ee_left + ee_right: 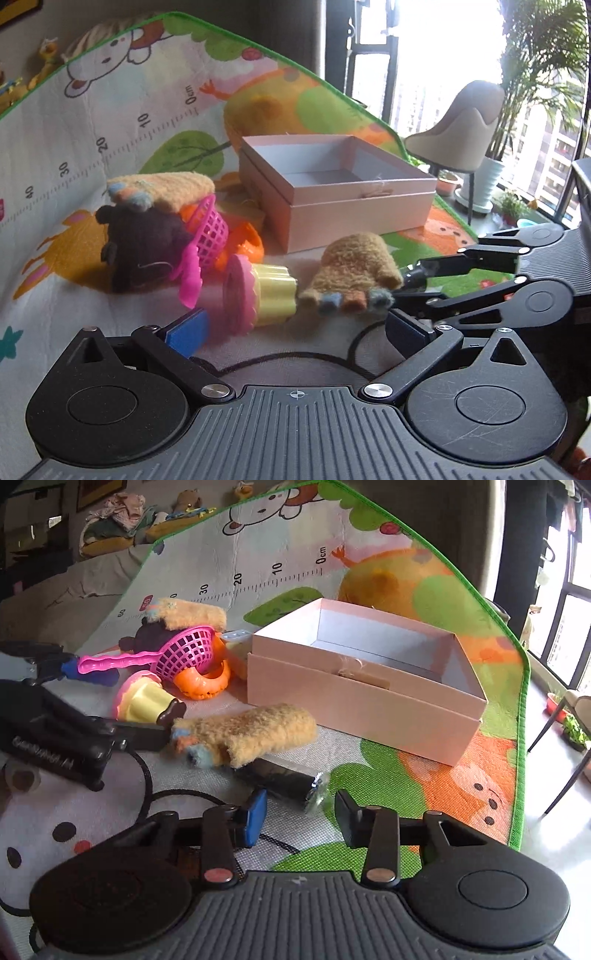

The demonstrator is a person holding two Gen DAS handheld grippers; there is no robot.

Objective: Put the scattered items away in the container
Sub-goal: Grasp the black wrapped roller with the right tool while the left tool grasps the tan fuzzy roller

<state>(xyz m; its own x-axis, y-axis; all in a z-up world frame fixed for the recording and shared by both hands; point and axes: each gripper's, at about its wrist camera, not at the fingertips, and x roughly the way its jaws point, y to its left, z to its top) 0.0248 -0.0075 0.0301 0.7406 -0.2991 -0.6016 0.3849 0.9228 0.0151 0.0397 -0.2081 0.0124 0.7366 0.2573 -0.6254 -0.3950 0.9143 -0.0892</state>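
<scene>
Right gripper (pixel 300 818) nearest the dark tube (pixel 284 781)

Jaws apart, gripping nothing; the tube lies just ahead, slanting up-left under the plush paw (pixel 245 734).

Black ribbed gripper (pixel 295 328), blue pad

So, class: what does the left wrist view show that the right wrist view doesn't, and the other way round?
Only the left wrist view: the tall palm by the window.
Only the right wrist view: a black cylinder lying on the mat beside the fuzzy glove, and a heap of clothes in the far background.
Both: the open pink box, the fuzzy glove, the cupcake toy, the pink basket and the play mat.
</scene>
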